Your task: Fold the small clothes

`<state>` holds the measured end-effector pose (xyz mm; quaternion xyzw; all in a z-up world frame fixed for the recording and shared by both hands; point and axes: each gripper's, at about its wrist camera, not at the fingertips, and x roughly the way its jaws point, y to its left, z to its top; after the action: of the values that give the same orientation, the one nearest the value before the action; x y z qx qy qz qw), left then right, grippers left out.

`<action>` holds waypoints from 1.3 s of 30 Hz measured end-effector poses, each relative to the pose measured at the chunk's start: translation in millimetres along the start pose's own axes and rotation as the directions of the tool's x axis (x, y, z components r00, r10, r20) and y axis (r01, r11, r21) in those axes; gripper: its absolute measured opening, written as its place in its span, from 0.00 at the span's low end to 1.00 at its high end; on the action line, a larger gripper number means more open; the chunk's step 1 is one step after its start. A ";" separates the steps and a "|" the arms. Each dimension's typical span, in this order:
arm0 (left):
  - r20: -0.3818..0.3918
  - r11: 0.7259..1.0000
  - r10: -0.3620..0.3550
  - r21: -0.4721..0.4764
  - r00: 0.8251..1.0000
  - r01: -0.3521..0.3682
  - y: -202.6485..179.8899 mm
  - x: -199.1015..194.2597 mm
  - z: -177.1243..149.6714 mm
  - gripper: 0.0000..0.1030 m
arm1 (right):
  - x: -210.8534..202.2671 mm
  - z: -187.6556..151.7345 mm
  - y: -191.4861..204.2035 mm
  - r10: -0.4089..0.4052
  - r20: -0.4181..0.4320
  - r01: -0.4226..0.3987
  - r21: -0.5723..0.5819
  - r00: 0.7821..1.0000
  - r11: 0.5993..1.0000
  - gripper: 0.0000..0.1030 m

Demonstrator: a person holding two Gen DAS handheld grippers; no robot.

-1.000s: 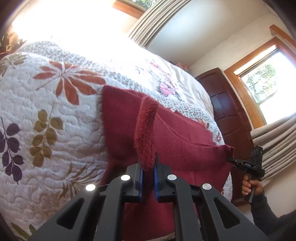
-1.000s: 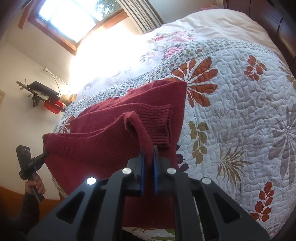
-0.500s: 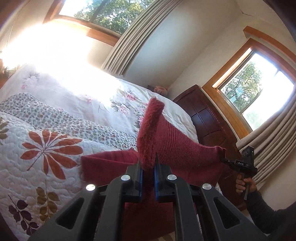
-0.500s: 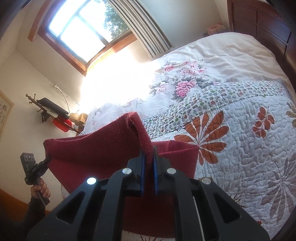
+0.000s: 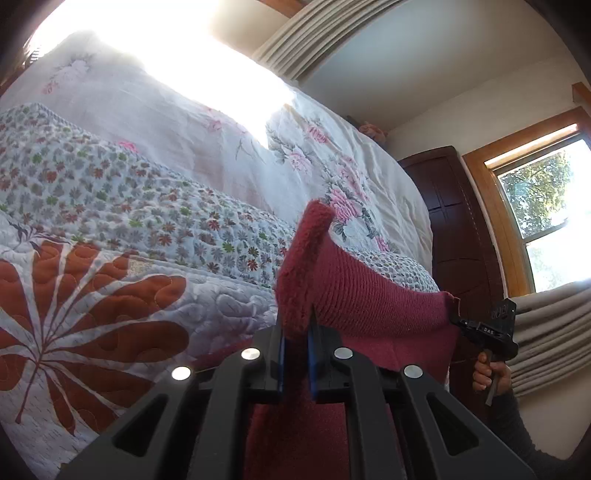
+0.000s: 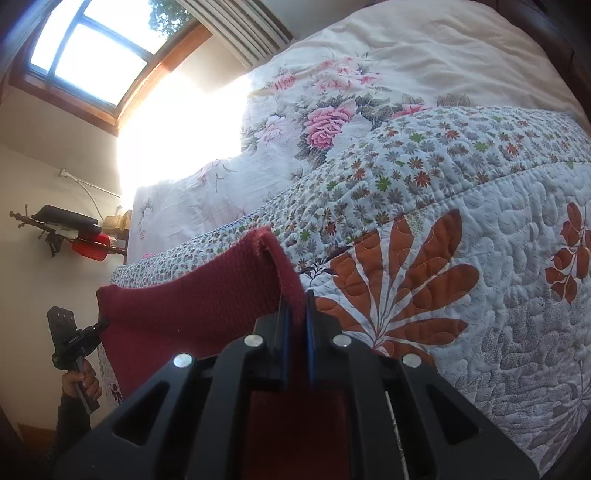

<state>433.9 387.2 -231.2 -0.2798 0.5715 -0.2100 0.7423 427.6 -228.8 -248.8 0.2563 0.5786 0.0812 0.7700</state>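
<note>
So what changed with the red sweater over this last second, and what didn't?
The red sweater was lying spread on the quilt a second ago; both grippers have since raised it, so it now hangs stretched between them. The left gripper and right gripper stay clamped on the same corners. The bedding is unmoved.

— What's the room giving us?
— A wide bed under a white quilted bedspread with rust-orange leaf prints (image 6: 461,295), a pale sheet with pink roses (image 6: 332,118) at the far end.
— Light?
— Sun blazing through a wood-framed window (image 6: 92,62), far left, striped beige curtains (image 6: 240,33) beside it. Dark wooden panelled headboard (image 5: 458,229) on the right, cream walls.
</note>
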 end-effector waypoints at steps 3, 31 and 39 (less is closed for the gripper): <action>-0.075 0.994 0.011 -0.110 0.997 -0.019 26.1 23.8 -0.4 0.08 | 23.9 2.2 -13.1 -0.038 -0.081 0.042 0.048 0.996 0.998 0.06; 0.194 0.979 0.138 0.123 0.971 -0.163 -52.8 -54.9 -40.3 0.48 | -35.6 -59.3 18.7 0.027 0.099 -0.013 -0.138 0.995 0.990 0.25; 0.045 0.943 0.248 0.217 0.968 -0.251 -46.4 13.9 -106.9 0.42 | 13.9 -85.1 -1.8 0.002 0.031 0.000 -0.079 1.000 0.997 0.18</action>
<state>334.6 324.7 -231.3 -0.1226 0.5691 -0.1744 0.7942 352.3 -198.9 -278.5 0.2273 0.5627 0.1004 0.7885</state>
